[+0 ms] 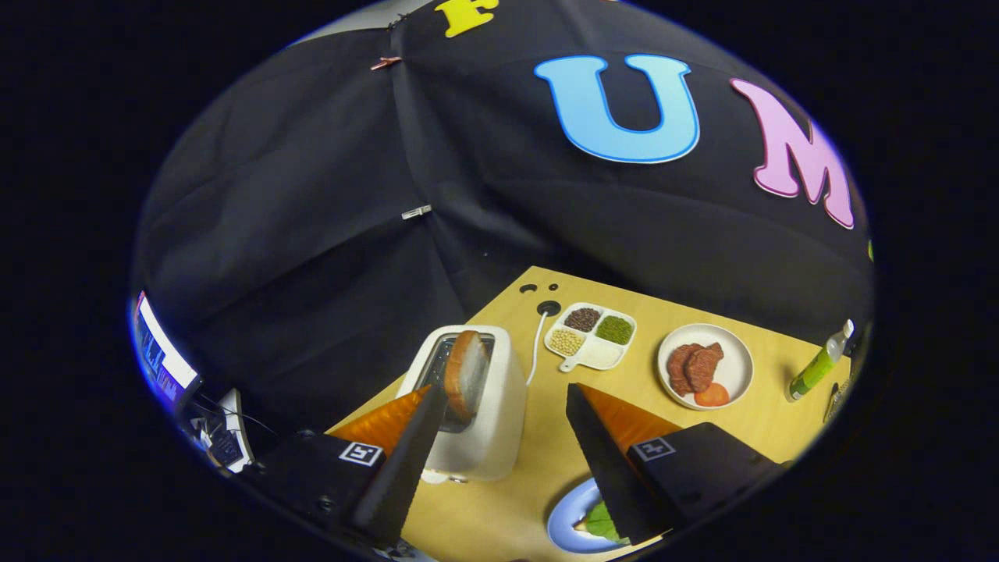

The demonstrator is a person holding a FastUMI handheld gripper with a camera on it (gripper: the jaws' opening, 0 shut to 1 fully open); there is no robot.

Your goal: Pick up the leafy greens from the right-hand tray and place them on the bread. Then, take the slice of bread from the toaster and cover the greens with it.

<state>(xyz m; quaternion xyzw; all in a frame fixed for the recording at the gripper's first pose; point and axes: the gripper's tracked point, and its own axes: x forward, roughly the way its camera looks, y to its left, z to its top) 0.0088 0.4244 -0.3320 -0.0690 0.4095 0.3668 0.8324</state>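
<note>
Gripper view: the tool [499,414], fingers spread wide, is aimed at the bread slice [467,373] in the toaster [488,421]; closing comes next, greens [602,521] apparently already placed.

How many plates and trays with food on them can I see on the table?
3. A divided tray of beans sits behind the toaster, a white plate with meat beside it, and a blue plate with greens under the open fingers.

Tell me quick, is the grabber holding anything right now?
Gripper: open and holding nothing; its fingers are spread wide, with the bread slice in the toaster just ahead, near one fingertip.
</note>
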